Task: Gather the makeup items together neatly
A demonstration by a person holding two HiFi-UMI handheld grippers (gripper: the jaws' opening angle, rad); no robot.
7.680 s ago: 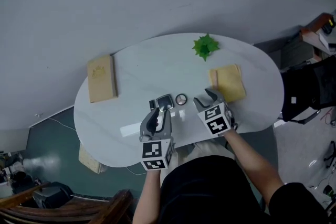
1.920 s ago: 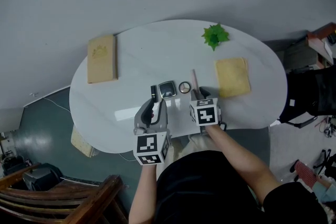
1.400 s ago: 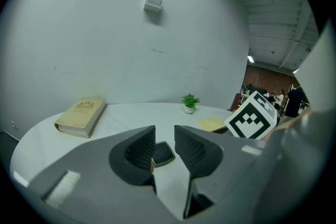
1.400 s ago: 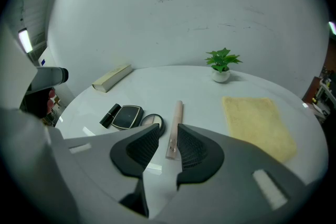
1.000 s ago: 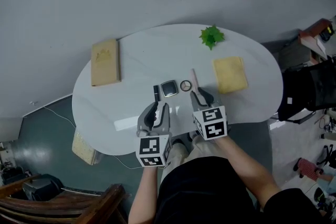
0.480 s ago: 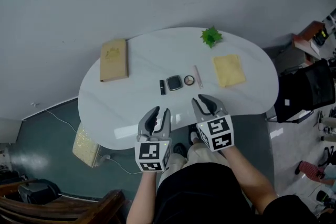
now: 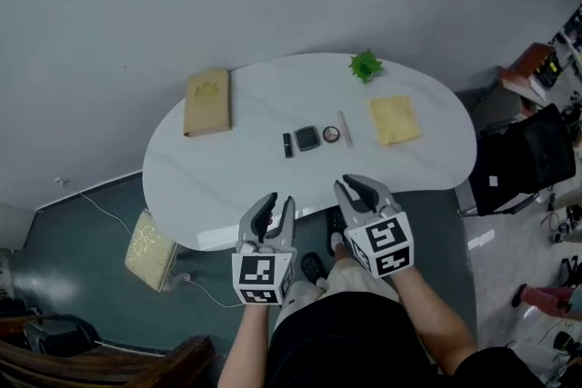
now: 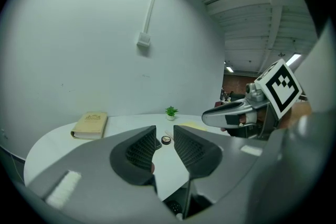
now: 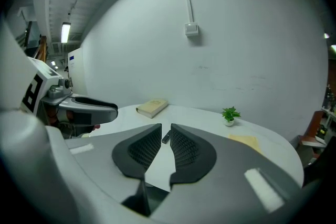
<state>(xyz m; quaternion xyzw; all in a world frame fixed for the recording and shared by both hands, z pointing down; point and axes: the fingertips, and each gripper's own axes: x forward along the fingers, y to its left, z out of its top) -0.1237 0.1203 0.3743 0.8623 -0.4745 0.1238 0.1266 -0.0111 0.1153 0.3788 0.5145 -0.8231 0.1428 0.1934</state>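
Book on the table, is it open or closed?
Closed: the book lies flat on the table, cover up, with no pages spread.

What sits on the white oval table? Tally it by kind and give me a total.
Makeup items: 4 (black lipstick tube, dark square compact, small round compact, slim pale stick)
Tan hardcover book: 1
Small green potted plant: 1
Flat yellow pad: 1
Total: 7
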